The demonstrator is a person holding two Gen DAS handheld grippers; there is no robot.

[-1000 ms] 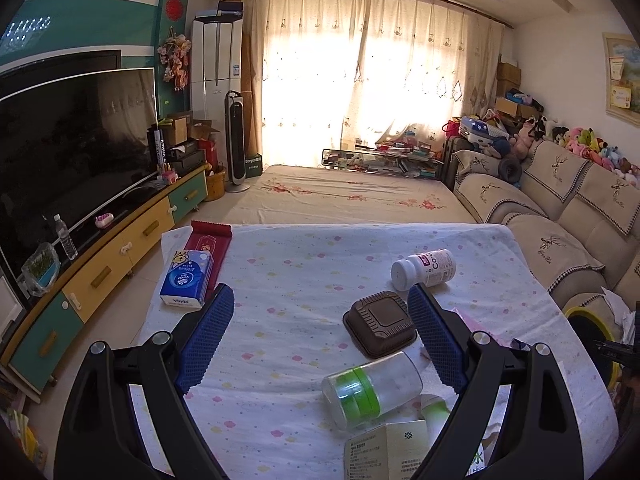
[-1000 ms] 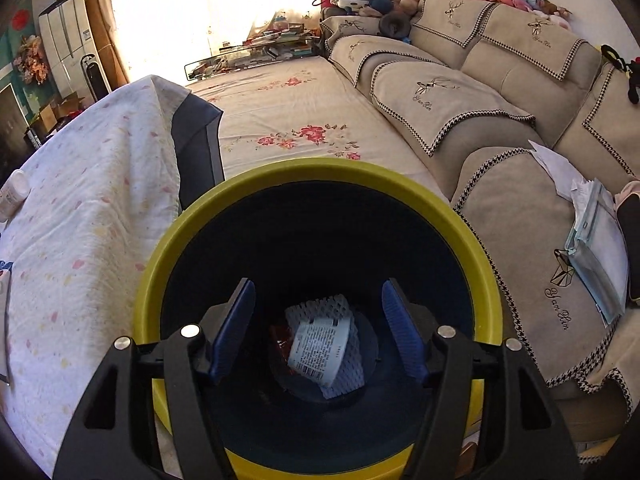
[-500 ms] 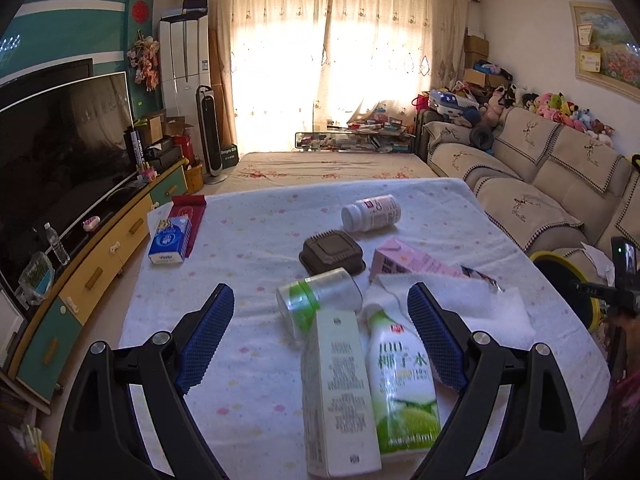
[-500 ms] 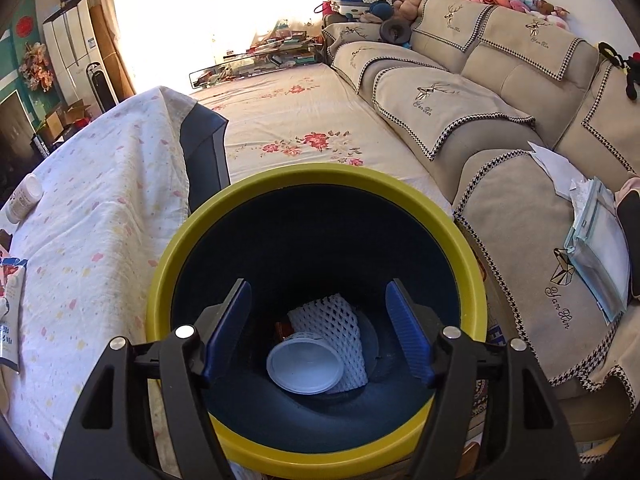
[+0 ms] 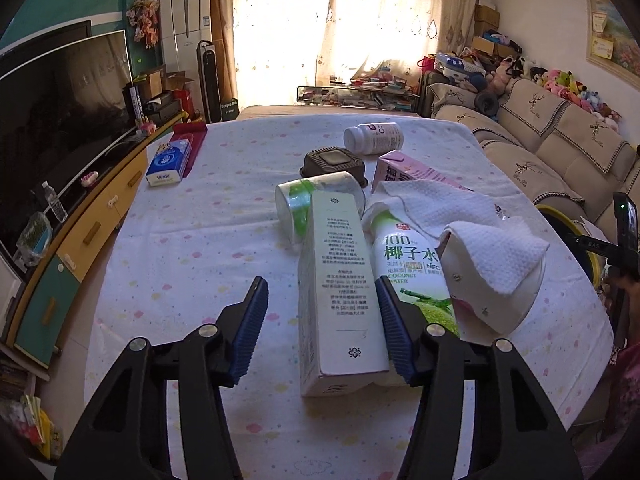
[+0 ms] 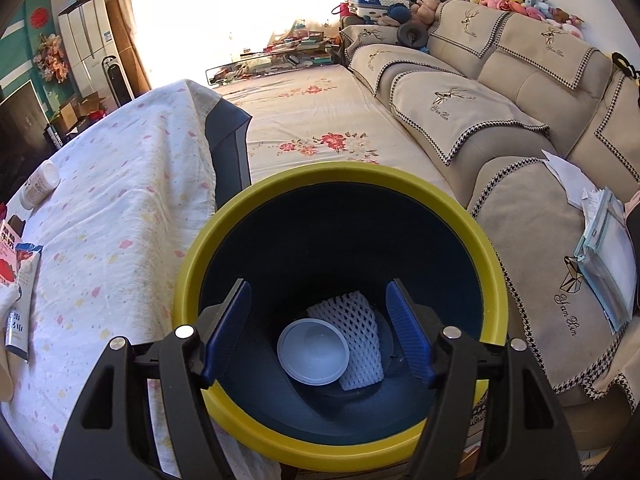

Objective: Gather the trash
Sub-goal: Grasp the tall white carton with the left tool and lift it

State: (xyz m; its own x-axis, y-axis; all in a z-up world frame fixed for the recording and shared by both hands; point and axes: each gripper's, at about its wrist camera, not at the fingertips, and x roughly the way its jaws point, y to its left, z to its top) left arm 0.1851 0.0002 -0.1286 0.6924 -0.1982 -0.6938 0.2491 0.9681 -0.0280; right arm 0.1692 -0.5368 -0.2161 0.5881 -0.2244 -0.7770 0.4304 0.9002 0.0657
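Down over the spotted tablecloth (image 5: 192, 240), left gripper (image 5: 322, 322) spread wide and clamping nothing, tall white rectangular carton (image 5: 338, 296) lying flat between the blue pads, close against the right pad and well clear of the left one. Just outside the right pad, green-and-white plastic coconut water bottle (image 5: 412, 276) lying alongside the carton, touching it. Beyond the fingertips, clear plastic jar with green band (image 5: 316, 204) on its side, then dark brown square plastic container (image 5: 334, 162), then white pill bottle (image 5: 374, 138) farthest off. Further right of the jaws, white waffle-textured cloth (image 5: 460, 216) draped over a pink carton (image 5: 408, 170) and a white rounded object (image 5: 500, 292). Far left of the jaws, blue tissue pack (image 5: 168, 162). Over at the table's side, right gripper (image 6: 318, 330) likewise released and empty, held above the yellow-rimmed dark round bin (image 6: 340, 172); straight between the jaws at the bin's bottom, pale round plastic lid (image 6: 312, 350) resting on white foam mesh sleeve (image 6: 358, 320).
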